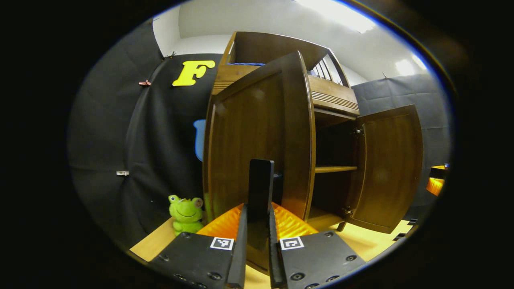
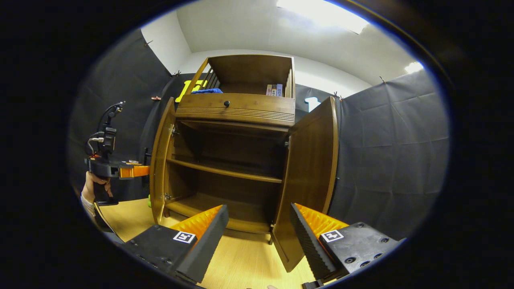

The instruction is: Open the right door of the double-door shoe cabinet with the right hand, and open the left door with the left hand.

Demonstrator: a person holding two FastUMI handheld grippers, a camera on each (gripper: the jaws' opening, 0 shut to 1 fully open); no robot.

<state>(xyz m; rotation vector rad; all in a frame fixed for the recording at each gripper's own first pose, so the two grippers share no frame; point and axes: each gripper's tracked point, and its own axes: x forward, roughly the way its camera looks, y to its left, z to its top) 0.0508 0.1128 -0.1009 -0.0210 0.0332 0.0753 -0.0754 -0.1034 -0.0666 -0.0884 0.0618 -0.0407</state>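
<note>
left gripper view: left gripper (image 1: 257, 224) nearly closed, fingers pinching dark handle (image 1: 261, 188) of left door (image 1: 249, 136), door swung out
right gripper view: right gripper (image 2: 257, 228) wide apart, holding nothing
right door (image 2: 311, 172): fully swung out
cabinet (image 2: 237, 108): on floor, shelves bare
frog toy (image 1: 185, 214): beside left door

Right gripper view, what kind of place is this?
Likely a staged recording booth, not a home: black cloth walls surround a lone wooden shoe cabinet, and a hand holds a gripper rig beside it.
</note>
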